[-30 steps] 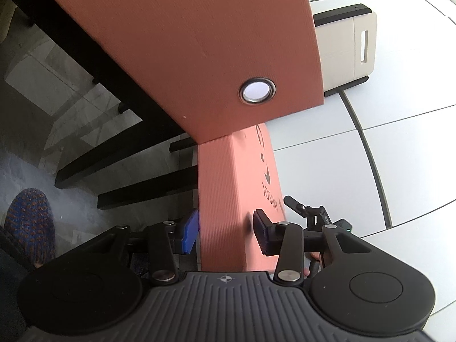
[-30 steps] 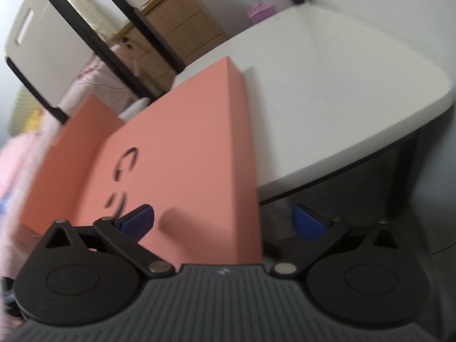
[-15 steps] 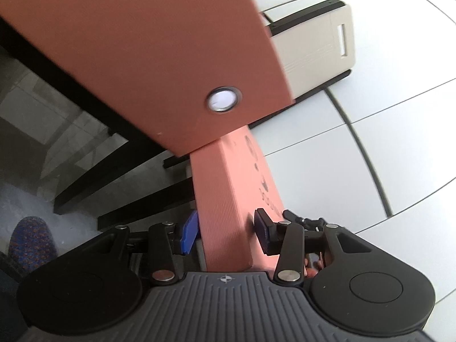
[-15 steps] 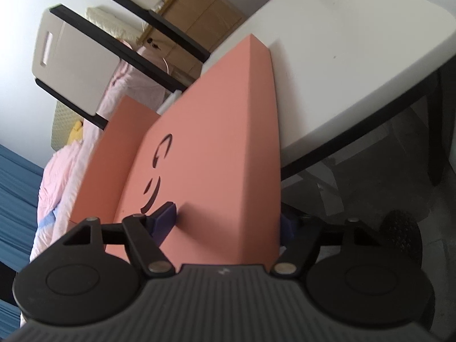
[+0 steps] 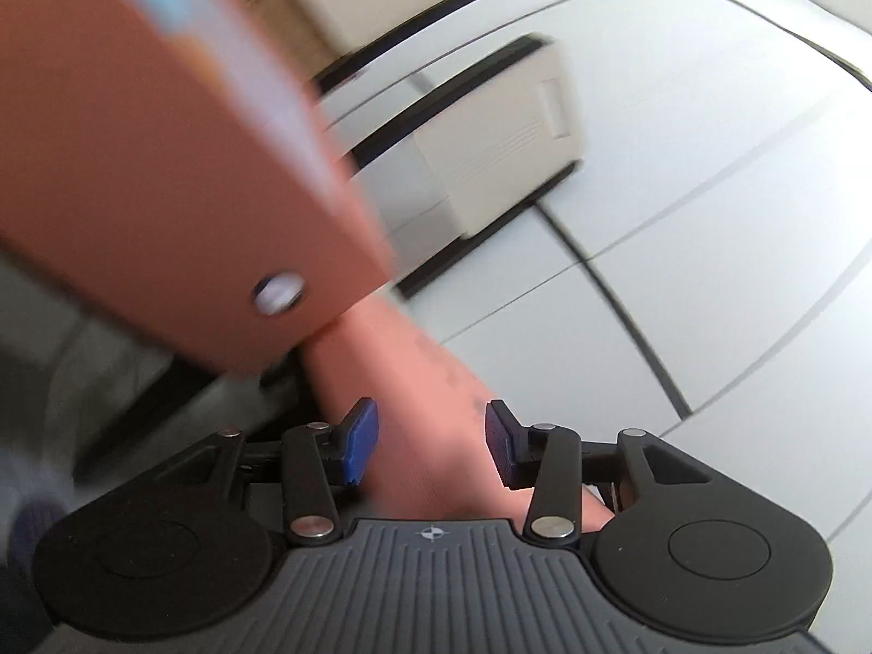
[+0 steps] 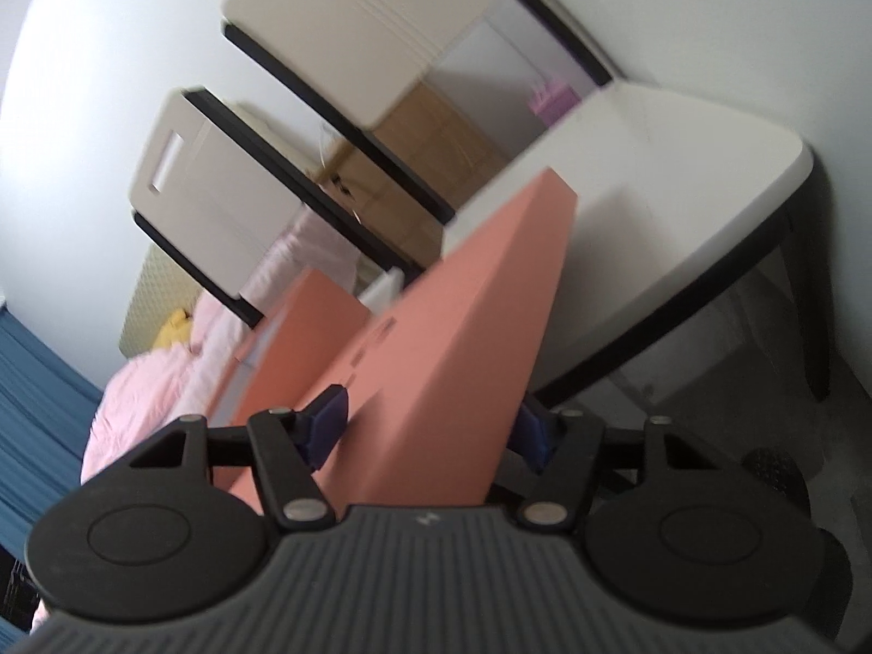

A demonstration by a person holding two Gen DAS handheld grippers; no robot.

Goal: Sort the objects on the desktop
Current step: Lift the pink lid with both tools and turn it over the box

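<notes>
A salmon-orange box (image 6: pixel 463 338) with an open flap is held between both grippers, tilted and lifted off the white table (image 6: pixel 681 185). My right gripper (image 6: pixel 430 430) is shut on one end of the box, its blue pads pressing both faces. In the left wrist view my left gripper (image 5: pixel 430 447) has the box's other end (image 5: pixel 414 419) between its blue pads, which stand slightly wider than half a second ago; contact is blurred. The flap (image 5: pixel 152 174) with a metal snap (image 5: pixel 278 291) hangs over the left view.
Two beige chairs with black frames (image 6: pixel 218 191) stand behind the table. A wooden cabinet (image 6: pixel 436 131) and pink bedding (image 6: pixel 163 381) lie beyond. The left wrist view shows white floor tiles (image 5: pixel 708 272) and a chair (image 5: pixel 501 141).
Both grippers have swung the box upward and rotated it; the views are blurred by motion. The right gripper closed on the box a second ago and stays shut. The left pads look slightly wider apart.
</notes>
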